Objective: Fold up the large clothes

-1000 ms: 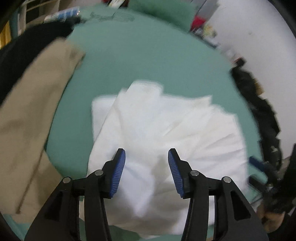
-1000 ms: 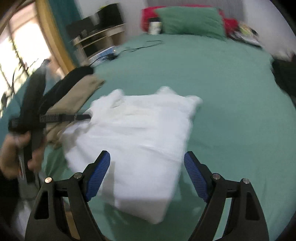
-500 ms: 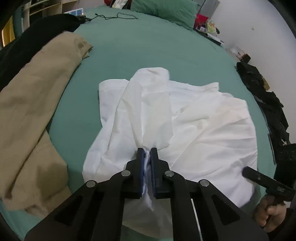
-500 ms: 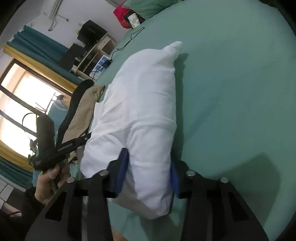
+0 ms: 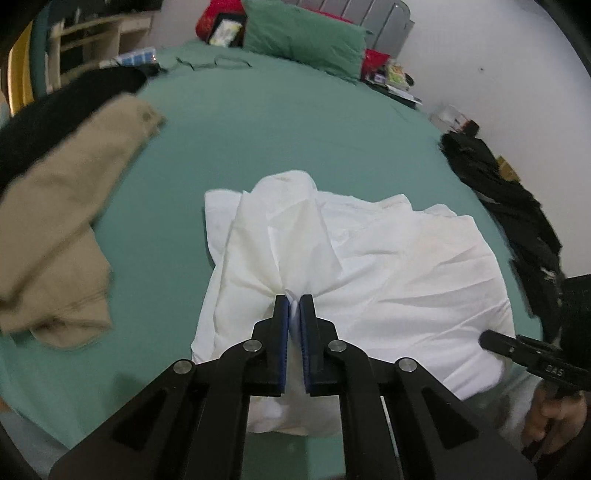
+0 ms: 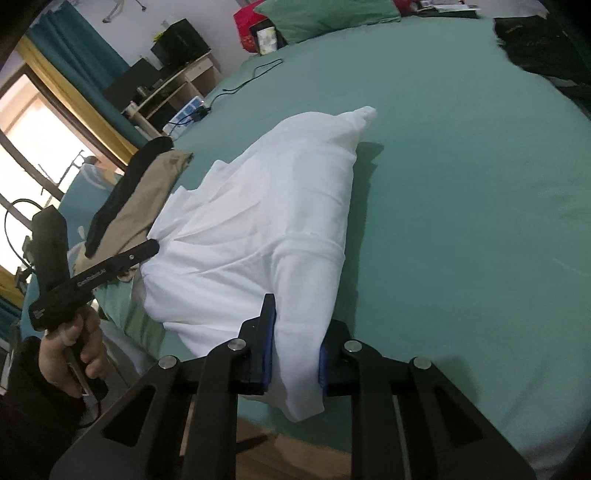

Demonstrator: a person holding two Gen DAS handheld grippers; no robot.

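— Since a second ago both claws have gone from spread wide above the cloth to clamped on it. From the left wrist view, our left claw (image 5: 294,301) has its jaws pressed together on a pinched ridge of the white garment (image 5: 388,266), which lies on the green bed (image 5: 295,140) near its front edge. What step do we call this?

— We judge it the grasp before a fold: near hem gathered, nothing turned over yet. Tan trousers (image 5: 62,221) lie toward the left edge, dark clothes (image 5: 509,206) along the right.

— And the right wrist view?

— Our right claw (image 6: 293,349) is closed on a thick bunch of the same garment (image 6: 280,221) at the bed's front edge (image 6: 461,417), some cloth hanging below the jaws. It sits low, nearly level with the mattress, pointing toward the pillow (image 6: 325,14).

— Next?

— We would lift both corners together and carry them toward the far edge, keeping the hem taut.
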